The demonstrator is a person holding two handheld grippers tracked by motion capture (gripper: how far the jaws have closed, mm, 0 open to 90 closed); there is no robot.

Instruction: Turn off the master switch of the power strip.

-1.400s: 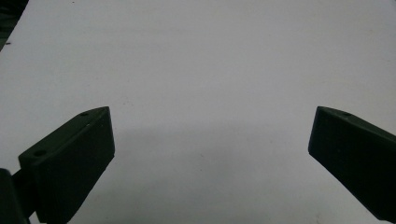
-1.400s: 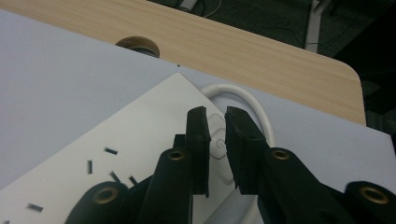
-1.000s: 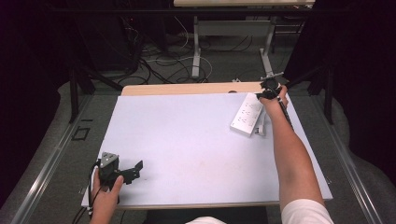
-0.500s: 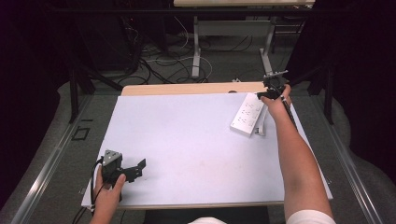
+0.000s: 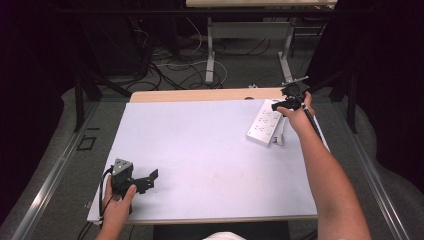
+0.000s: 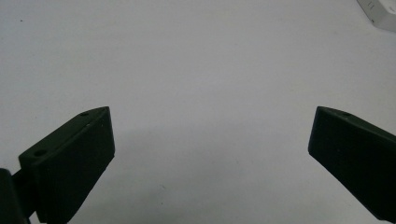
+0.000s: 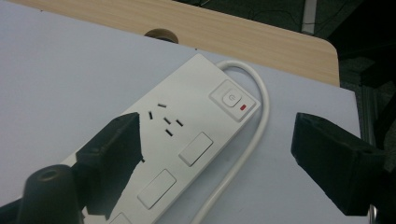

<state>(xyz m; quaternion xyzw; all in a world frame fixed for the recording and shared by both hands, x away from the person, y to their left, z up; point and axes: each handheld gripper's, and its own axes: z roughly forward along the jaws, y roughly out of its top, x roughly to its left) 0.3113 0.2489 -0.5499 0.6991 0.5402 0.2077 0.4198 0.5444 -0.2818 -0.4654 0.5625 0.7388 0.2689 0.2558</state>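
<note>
My right gripper (image 7: 215,154) fingers just spread, hovering off the power strip (image 7: 187,144) switch end; left gripper (image 5: 134,181) parked, fingers spread, nothing between.

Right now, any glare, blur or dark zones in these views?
High view: surroundings very dark, white table evenly lit. Left gripper view: soft, the hand-held gripper's jaws blurred up close. Right gripper view: power strip sharp, its red indicator legible, near jaws out of focus, no glare.
</note>
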